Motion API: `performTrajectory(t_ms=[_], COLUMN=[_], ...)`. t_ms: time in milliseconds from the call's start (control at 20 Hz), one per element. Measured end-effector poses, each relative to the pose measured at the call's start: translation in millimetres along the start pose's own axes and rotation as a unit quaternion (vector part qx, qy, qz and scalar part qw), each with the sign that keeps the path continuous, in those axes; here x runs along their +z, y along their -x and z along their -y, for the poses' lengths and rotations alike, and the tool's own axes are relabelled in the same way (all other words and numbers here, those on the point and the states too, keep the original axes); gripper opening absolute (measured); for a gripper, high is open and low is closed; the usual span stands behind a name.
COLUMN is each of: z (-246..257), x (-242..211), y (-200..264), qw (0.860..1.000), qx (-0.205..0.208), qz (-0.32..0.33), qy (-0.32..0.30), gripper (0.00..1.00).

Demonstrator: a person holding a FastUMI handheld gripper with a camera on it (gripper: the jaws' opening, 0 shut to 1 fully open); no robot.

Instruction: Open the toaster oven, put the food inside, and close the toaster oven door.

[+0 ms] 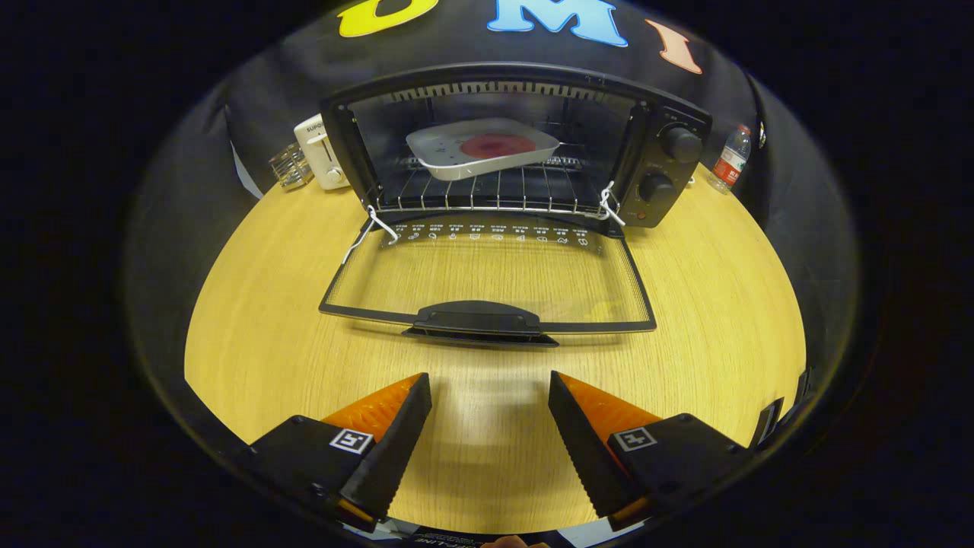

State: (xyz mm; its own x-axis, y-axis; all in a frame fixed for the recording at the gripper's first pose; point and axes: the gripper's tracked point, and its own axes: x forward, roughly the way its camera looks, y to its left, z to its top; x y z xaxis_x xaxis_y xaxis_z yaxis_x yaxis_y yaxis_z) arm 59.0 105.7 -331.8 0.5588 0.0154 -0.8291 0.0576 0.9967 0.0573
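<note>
One toaster oven (517,144) sits at the far end of the table (723,320), its glass door (487,278) dropped flat toward us. It looks rigid, hinged and light to swing; the one handle (481,318) on the near edge is the place to lift. One plate (479,148) of food rests on the rack inside. The gripper (489,430) hovers near, fingers wide and empty. Two knobs (679,143) on the right.
</note>
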Motion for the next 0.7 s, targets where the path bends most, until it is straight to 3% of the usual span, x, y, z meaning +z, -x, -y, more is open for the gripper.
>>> performTrajectory(t_ms=[450, 700], z=[11, 10], x=[10, 14], y=[-25, -25], qw=[0.999, 0.998], qx=[-0.048, -0.054], qz=[-0.008, -0.013], qy=[0.017, -0.013], gripper=[0.99, 0.99])
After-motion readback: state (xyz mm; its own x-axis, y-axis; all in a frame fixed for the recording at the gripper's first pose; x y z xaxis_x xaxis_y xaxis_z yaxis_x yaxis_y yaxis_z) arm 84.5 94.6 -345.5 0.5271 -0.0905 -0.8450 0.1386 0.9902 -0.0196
